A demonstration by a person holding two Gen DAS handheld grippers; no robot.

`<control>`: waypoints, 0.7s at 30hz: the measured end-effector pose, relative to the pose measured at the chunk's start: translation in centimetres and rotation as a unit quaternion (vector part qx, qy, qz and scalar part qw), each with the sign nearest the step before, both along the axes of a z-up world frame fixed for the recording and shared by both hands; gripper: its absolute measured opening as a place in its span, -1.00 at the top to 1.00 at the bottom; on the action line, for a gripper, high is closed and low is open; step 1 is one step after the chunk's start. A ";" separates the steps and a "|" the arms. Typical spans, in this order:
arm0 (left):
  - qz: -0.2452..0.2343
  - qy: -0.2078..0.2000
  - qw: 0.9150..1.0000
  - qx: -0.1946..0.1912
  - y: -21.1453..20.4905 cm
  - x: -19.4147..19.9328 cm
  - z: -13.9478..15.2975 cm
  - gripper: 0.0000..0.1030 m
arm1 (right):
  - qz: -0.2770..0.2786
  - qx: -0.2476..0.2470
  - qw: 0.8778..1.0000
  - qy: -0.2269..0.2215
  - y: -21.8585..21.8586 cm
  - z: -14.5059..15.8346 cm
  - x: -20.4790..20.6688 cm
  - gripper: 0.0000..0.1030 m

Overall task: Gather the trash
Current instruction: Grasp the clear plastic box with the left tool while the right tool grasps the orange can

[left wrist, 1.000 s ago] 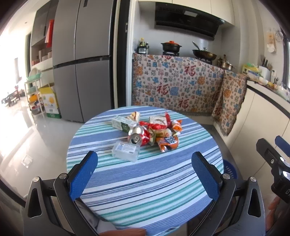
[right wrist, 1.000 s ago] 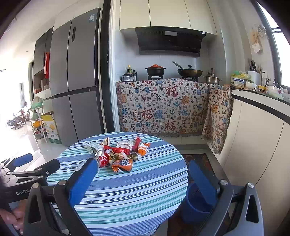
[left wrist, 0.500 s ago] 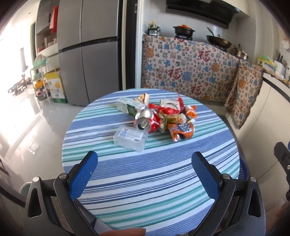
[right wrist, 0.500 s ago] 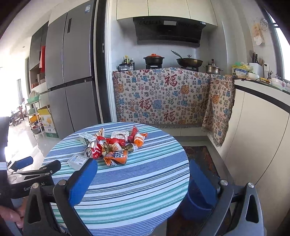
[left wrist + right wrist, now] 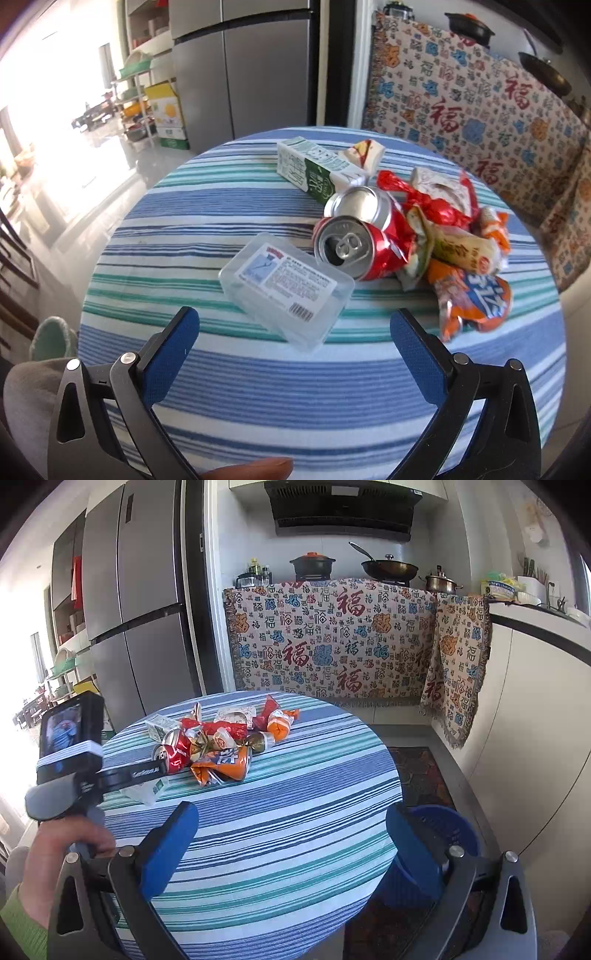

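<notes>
At centre frame on the round striped-cloth table [image 5: 258, 387], the clear rigid plastic box [image 5: 286, 290] lay just beyond the left gripper [image 5: 293, 332], jaws wide and empty; looked light, slick, best pinched across short sides; right gripper [image 5: 291, 834] also gaped empty.

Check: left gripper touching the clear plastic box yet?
Apart. The left wrist view shows the left gripper open, with striped tablecloth visible between both blue pads and the clear plastic box, which lies ahead of the fingertips.
</notes>
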State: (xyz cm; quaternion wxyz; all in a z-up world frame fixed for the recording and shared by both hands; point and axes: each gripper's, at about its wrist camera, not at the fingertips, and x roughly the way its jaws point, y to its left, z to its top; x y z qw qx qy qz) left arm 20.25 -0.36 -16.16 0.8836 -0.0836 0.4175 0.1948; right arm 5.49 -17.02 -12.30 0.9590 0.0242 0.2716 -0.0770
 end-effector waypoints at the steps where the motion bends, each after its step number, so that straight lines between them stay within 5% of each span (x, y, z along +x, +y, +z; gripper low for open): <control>1: 0.008 0.009 1.000 0.001 -0.1 1.0 -0.6 -0.99 | 0.001 0.004 1.000 0.001 -0.2 -0.2 0.0 -1.00; 9: 0.081 0.040 0.993 0.077 -1.2 4.4 -3.5 -0.99 | -0.005 0.021 1.000 0.004 -1.7 -0.9 0.3 -1.00; 14: 0.080 0.047 0.993 0.069 0.5 2.4 -3.4 -0.99 | -0.010 0.025 1.000 0.006 -2.1 -0.9 0.5 -1.00; 21: 0.020 0.061 0.997 0.031 5.0 -1.8 -2.9 -0.99 | 0.011 0.027 0.999 0.032 -0.8 -2.4 1.6 -1.00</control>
